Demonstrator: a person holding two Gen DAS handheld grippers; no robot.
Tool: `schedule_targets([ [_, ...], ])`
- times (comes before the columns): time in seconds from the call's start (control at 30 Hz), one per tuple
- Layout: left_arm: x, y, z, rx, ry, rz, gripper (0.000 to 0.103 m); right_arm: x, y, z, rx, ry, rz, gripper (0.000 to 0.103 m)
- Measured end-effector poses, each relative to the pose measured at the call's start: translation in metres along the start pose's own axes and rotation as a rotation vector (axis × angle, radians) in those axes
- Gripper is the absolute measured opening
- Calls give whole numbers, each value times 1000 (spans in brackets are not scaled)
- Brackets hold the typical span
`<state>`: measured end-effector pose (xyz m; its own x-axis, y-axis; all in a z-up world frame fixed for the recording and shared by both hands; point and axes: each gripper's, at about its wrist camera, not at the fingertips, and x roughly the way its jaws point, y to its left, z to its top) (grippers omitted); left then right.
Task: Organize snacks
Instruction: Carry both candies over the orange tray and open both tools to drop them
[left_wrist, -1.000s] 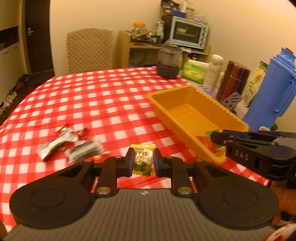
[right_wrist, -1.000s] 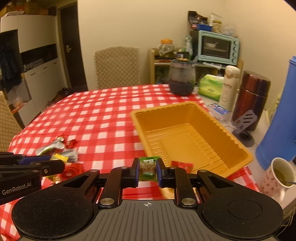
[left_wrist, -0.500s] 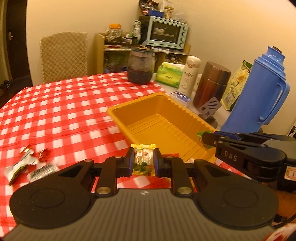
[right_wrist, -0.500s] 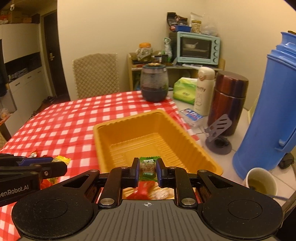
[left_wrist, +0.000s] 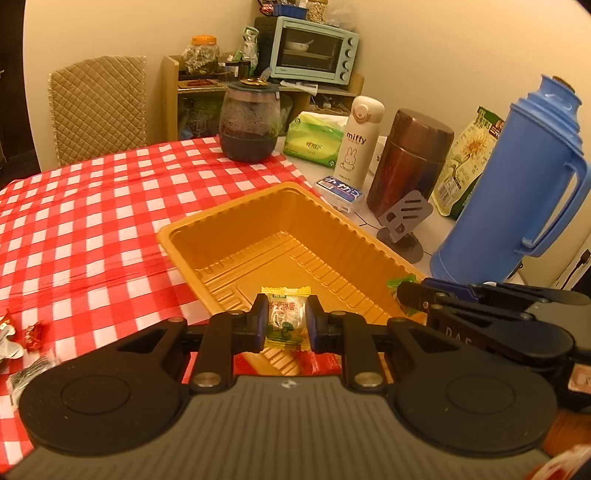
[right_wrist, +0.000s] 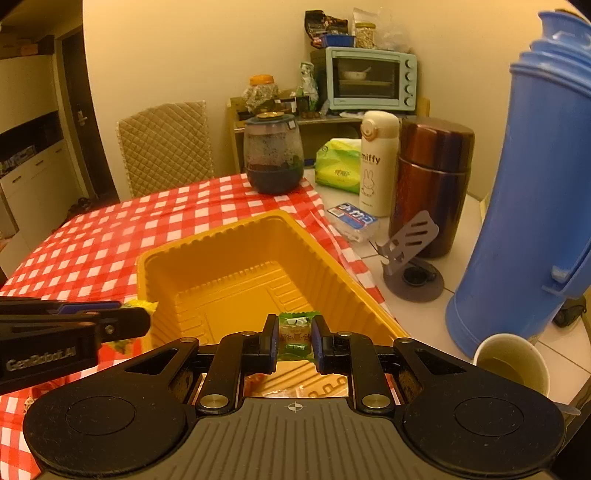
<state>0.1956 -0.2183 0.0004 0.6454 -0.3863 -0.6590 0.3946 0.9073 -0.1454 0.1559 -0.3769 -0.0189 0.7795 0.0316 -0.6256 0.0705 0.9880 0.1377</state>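
My left gripper (left_wrist: 285, 320) is shut on a yellow-wrapped candy (left_wrist: 285, 317) and hangs over the near end of the yellow plastic tray (left_wrist: 221, 225). Over the same near end my right gripper (right_wrist: 294, 338) is shut on a green-wrapped candy (right_wrist: 295, 334), above the tray (right_wrist: 325, 254). A red wrapper (right_wrist: 255, 380) lies in the tray just under the right fingers. The right gripper shows at the right of the left wrist view (left_wrist: 400, 293), and the left one at the left of the right wrist view (right_wrist: 146, 321). Loose snacks (left_wrist: 31, 330) remain on the checked cloth at far left.
Right of the tray stand a blue thermos (left_wrist: 517, 192), a brown flask (left_wrist: 410, 162), a white miffy bottle (left_wrist: 356, 140), a grey phone stand (right_wrist: 410, 266) and a paper cup of tea (right_wrist: 511, 363). A dark glass jar (left_wrist: 249, 125) and a chair (left_wrist: 98, 107) are beyond.
Both grippers have swung right from the snack pile to over the tray, each still clamped on its candy. The loose snacks have slid to the left edge of view.
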Motion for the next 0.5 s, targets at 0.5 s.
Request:
schedule_targets([
  [0.5, 6, 17, -3, -21, 6, 52, 36, 7, -12, -3, 34, 10, 8, 19],
])
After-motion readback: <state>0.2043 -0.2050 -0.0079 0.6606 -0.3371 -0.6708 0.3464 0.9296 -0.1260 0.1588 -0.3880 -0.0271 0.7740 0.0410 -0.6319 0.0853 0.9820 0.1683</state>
